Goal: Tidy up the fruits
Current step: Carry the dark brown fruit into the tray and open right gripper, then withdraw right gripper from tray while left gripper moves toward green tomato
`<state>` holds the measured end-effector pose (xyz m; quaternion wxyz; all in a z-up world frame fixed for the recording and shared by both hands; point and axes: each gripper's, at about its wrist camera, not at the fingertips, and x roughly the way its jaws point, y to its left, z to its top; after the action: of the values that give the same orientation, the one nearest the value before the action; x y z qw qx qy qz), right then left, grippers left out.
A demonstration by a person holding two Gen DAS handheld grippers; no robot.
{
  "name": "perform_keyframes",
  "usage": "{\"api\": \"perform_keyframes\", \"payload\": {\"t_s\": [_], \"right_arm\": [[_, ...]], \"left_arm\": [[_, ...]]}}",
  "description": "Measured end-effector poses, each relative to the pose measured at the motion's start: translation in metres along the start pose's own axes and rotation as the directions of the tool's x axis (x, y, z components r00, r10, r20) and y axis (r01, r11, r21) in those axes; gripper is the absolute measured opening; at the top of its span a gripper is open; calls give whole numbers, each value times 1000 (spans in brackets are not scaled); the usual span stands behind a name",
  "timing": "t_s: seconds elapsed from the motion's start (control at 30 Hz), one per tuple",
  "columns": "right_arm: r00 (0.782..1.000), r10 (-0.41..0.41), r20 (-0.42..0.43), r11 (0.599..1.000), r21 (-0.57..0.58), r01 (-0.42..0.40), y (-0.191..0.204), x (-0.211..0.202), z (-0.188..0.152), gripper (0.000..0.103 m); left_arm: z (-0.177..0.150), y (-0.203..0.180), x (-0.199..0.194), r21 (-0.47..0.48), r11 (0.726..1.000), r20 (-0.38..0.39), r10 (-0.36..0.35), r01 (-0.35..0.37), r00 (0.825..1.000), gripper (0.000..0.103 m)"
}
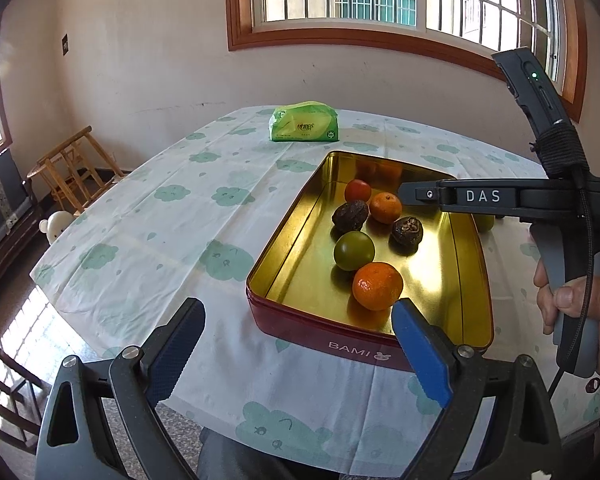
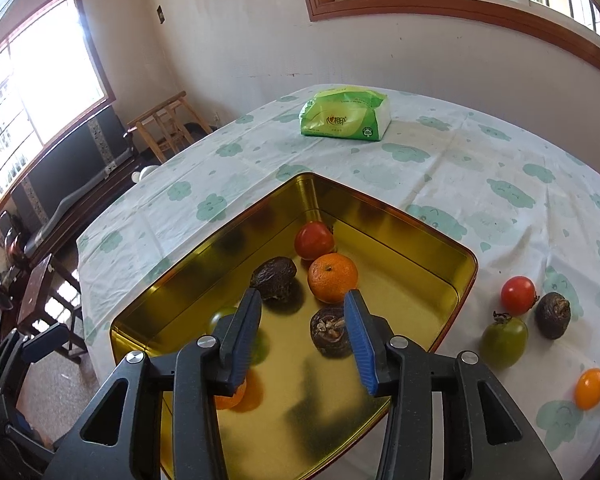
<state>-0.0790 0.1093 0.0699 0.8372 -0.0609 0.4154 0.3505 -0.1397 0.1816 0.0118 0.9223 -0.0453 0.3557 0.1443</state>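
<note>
The tablecloth is white with a pattern of pale green clouds and small drops. The tin is shiny gold inside and red outside, with white letters on its near wall. In the tin lie a red tomato, two oranges of bright orange, a green tomato and two dark brown wrinkled fruits. On the cloth near the right edge of the table are a red tomato, a dull green tomato, a dark brown fruit and a small yellow-orange fruit. The tissue pack near the far edge is light green and white. The gripper fingers are black with blue pads.
</note>
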Motion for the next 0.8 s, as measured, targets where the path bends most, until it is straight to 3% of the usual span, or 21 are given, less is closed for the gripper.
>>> {"api": "perform_keyframes", "payload": {"t_s": [0.07,0.1,0.23,0.3,0.37,0.4,0.5,0.63,0.8], "right_arm": [[1000,3,18,1000,0,-3,-13,-22,-12,47],[1000,-1,27,1000,1,1,-2,-6,0,47],[998,-19,64,999,27,17,-31,-23,-4,52],[996,-53,76,998,44,50,-30,-8,0,55],[991,-113,77,992,63,108,-57,-32,-30,56],[986,-153,71,987,69,148,-52,-6,-24,56],[963,-266,44,959,114,260,-117,-36,-57,57],[911,-412,-2,891,209,403,-188,-89,-106,57],[877,-481,-20,827,323,461,-232,-114,-132,57]], "left_arm": [[0,-1,-2,7,1000,5,3,-3,1000,93],[0,-2,-3,11,1000,6,5,-5,1000,93],[3,-7,-8,28,1000,17,9,-10,1000,93],[5,-10,-12,45,999,25,6,-7,1000,93],[8,-15,-16,69,998,40,0,-3,999,93],[10,-19,-19,85,996,47,-10,6,999,93],[18,-33,-24,139,988,52,-69,61,996,93],[29,-65,-29,226,966,48,-140,126,989,93],[51,-116,-21,296,915,-36,-275,273,961,93]]}}
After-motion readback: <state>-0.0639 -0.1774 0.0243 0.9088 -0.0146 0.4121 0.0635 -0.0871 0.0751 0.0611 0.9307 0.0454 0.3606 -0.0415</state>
